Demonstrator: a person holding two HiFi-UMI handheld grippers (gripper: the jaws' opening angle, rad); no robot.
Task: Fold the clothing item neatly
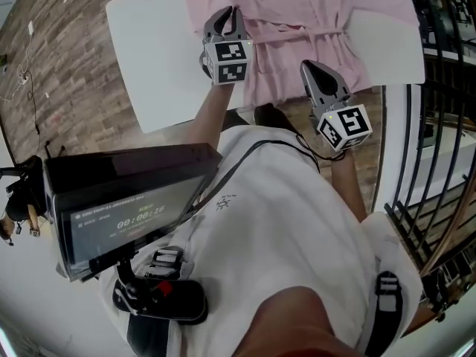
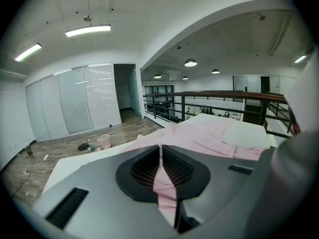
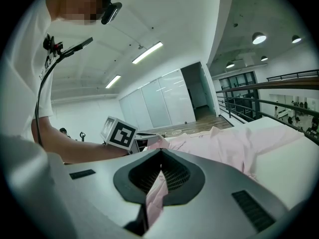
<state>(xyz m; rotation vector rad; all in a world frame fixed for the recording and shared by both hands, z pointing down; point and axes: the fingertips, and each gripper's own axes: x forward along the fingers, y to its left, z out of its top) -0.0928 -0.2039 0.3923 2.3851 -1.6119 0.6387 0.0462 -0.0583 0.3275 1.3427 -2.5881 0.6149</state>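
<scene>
head view: the pink garment (image 1: 297,6) is lying spread across the far part of the white table (image 1: 156,58). the left gripper (image 1: 233,11) is reaching onto its near left part, and the right gripper (image 1: 310,67) is sitting at its near right edge.

left gripper view: the jaws are clamping together on a thin pleat of pink cloth (it is running down between the pads), the rest stretching away to the far right.

right gripper view: these jaws are likewise pressing shut on a pink fold, with the left gripper showing to the left.
</scene>
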